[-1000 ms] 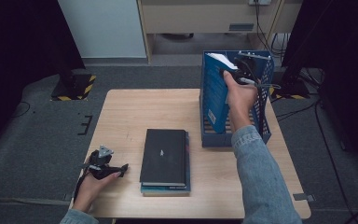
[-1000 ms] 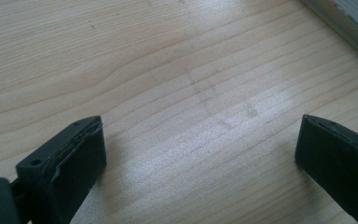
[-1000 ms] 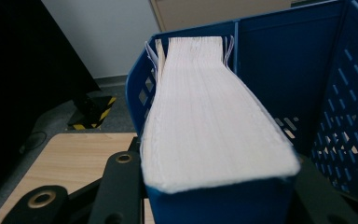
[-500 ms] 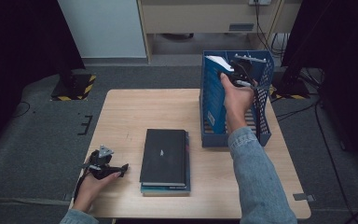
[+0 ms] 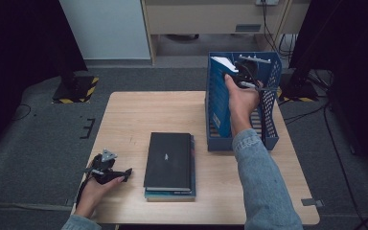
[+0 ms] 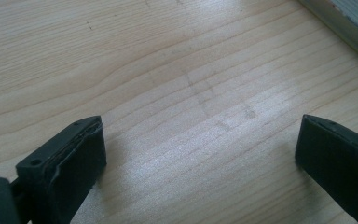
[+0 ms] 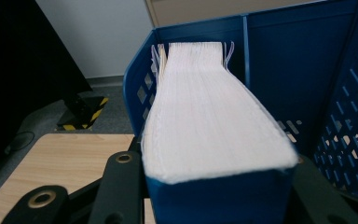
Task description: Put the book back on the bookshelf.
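Standing a blue book (image 5: 220, 103) upright in the blue file rack (image 5: 269, 117) looks like the step in hand: the right gripper (image 5: 244, 76) has its jaws clamped on the book's upper end, and in the right gripper view the white page edges (image 7: 209, 116) run away from the jaws toward the rack's far wall (image 7: 289, 56). From the high view the book sits inside the rack's left compartment, close against the left wall, though whether its lower edge already rests on the rack floor is hidden. My guess is that the next move calls for lowering it until it bears its own weight, then letting go without tipping it against the divider. The left gripper (image 5: 106, 168) rests on the wooden table (image 5: 139, 115) near the front left corner, just beside the stack of books (image 5: 170, 163); in its own view the jaws stand wide apart over bare wood (image 6: 191, 93) with nothing between them. Counting: one rack, one book in the gripper, and a stack of what appears to be two books lying flat, a black one on top and a bluish one under it, though a third thin one could be hidden. Two grippers, one in each hand.
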